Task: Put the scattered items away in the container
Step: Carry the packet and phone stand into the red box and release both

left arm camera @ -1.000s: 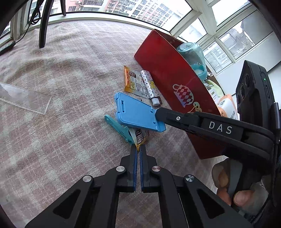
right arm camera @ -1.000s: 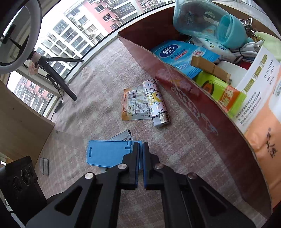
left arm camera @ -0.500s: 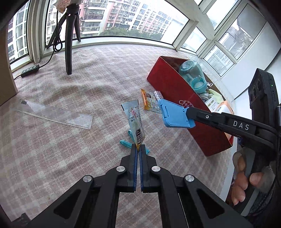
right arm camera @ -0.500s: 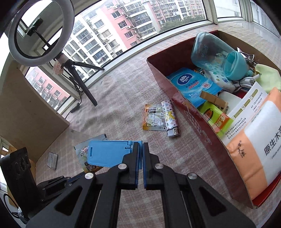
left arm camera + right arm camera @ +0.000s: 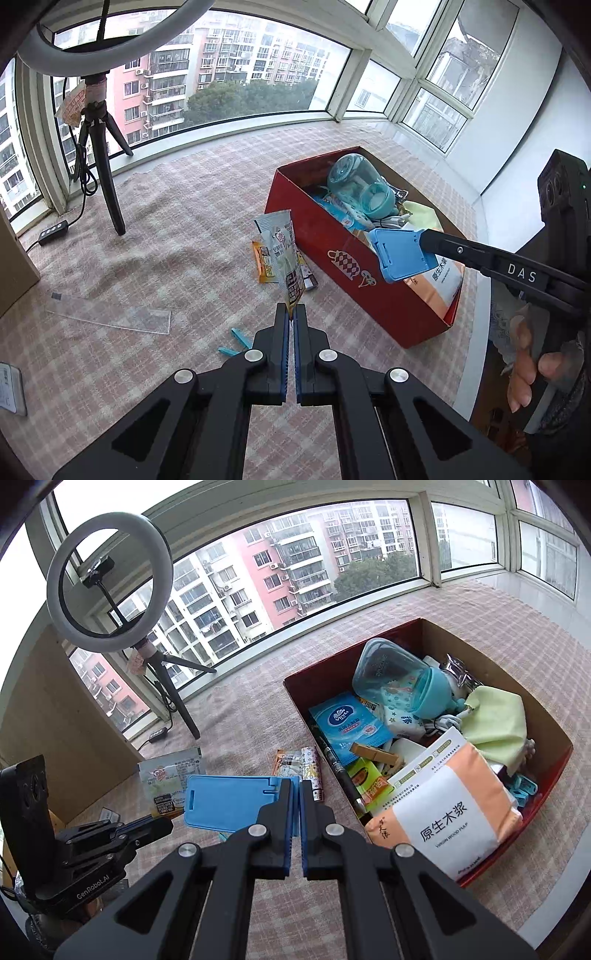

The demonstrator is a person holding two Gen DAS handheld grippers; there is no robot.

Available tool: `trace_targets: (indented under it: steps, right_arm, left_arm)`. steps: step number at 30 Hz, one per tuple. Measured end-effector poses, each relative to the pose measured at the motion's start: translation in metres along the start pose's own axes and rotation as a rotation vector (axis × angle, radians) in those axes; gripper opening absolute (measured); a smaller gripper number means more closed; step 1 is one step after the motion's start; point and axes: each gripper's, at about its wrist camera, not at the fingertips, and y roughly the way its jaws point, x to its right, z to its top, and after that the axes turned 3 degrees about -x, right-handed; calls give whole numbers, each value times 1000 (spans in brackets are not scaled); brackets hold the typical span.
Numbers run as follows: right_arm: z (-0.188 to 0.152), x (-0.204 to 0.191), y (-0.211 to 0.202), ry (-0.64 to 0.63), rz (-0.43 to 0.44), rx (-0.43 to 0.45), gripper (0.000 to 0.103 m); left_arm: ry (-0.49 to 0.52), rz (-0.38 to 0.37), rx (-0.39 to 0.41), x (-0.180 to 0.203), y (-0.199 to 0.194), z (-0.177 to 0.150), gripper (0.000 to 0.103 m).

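Left gripper (image 5: pixel 294 314), nearest in the left view: it is pointing steeply down over the checked cloth (image 5: pixel 184 229), its jaws clenched on the lower edge of a sachet (image 5: pixel 282 254), which is standing up off the cloth. Right gripper (image 5: pixel 296 788): it is likewise angling downward, jaws clamped on one end of a blue stand (image 5: pixel 229 801), which is sticking out level to the left, clear of the cloth.

Just beyond, an orange packet (image 5: pixel 286 762) and a patterned lighter (image 5: pixel 312 771) are lying side by side on the cloth, beside the red box (image 5: pixel 369 291). The box is sitting to the right, holding a tissue pack (image 5: pixel 448 812), a wipes pack (image 5: pixel 347 725), a peg (image 5: pixel 375 755), a pen (image 5: pixel 341 771), a green cloth (image 5: pixel 493 720) and a teal bottle (image 5: pixel 402 683).

Left view only: a person's hand (image 5: pixel 532 369) is wrapping the right gripper's handle; teal clips (image 5: pixel 234 341) and a clear ruler (image 5: pixel 110 314) are lying on the cloth.

Right view only: the box's contents are showing in full, and the ring light (image 5: pixel 110 579) on its tripod (image 5: pixel 173 690) by the window is showing whole.
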Motion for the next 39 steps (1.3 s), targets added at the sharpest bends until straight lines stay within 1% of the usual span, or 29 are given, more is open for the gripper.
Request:
trace_targets:
  steps: [4, 10, 14, 19, 23, 29, 32, 39]
  right_arm:
    - [6, 21, -12, -2, -52, 18, 3]
    - [18, 61, -31, 9, -153, 55, 3]
    - [25, 92, -39, 36, -227, 73, 3]
    - [32, 126, -38, 67, -299, 73, 3]
    - [38, 143, -32, 85, -325, 67, 3]
    - [43, 160, -15, 114, -321, 33, 3]
    - [44, 164, -7, 117, -323, 20, 3]
    - [46, 172, 3, 124, -327, 2, 3]
  left_arm:
    - [34, -13, 4, 19, 5, 20, 1]
    - [69, -28, 14, 45, 19, 53, 1]
    - [85, -38, 8, 63, 37, 68, 1]
    - [90, -48, -16, 82, 67, 78, 1]
    - [88, -33, -42, 91, 89, 86, 1]
    - [82, -13, -72, 97, 112, 101, 1]
    - [80, -18, -88, 100, 122, 107, 1]
    - [132, 25, -112, 112, 138, 109, 1]
